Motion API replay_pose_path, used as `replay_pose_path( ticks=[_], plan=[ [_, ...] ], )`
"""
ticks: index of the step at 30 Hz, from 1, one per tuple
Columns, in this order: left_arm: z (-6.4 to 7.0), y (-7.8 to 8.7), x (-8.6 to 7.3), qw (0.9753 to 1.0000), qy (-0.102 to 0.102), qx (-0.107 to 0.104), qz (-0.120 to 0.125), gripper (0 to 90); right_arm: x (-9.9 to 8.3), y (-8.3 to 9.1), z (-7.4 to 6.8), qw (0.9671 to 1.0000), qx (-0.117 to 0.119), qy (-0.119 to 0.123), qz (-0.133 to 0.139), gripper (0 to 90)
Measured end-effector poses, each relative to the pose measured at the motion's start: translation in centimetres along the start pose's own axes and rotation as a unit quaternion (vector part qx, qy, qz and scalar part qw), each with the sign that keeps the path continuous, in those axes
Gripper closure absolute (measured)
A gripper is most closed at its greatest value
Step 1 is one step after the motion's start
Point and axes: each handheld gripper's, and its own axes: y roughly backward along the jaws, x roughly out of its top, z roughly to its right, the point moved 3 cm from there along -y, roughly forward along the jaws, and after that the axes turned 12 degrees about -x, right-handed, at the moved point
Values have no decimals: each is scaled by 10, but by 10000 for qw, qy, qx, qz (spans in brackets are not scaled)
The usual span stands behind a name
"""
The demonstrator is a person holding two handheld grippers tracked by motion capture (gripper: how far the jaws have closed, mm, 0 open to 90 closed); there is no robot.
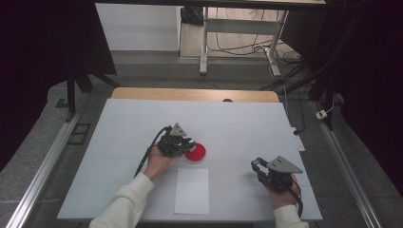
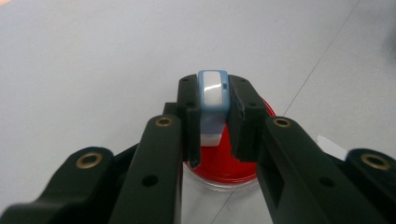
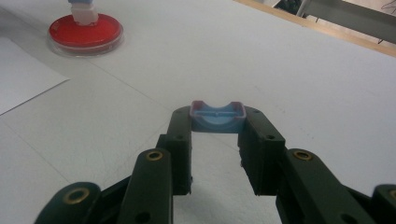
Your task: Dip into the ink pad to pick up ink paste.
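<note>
Already uncapped, the small blue-and-white plastic stamp [image 2: 212,105] sits clamped in the left gripper [image 1: 177,142] over the round red ink pad [image 1: 196,153], inking underway; right gripper [image 1: 273,175] pinches its blue cap [image 3: 218,117]; white paper sheet [image 1: 191,190] unstamped.

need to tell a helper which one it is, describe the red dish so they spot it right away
On the white table, look just beyond the far edge of the white paper sheet. The red dish is round, clear-rimmed, the table's only red thing, beside the left gripper.

Red dish [image 2: 224,163], blue stamp [image 2: 213,91]
</note>
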Motion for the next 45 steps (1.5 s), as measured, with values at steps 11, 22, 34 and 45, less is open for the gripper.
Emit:
replay_pose_path(
  ticks=[11,22,34,45],
  plan=[
    [2,-3,-1,9998,-77,99,-128,762,0,0,-1,10000,-3,38,-13,658],
    [2,-4,-2,9998,-70,107,-126,762,1,0,-1,10000,2,47,-4,658],
    [4,0,1,9999,-108,111,16,760,1,0,-2,10000,22,41,-2,658],
    [6,24,10,9993,-13,-116,352,760,1,0,-2,10000,2,56,0,658]
  ],
)
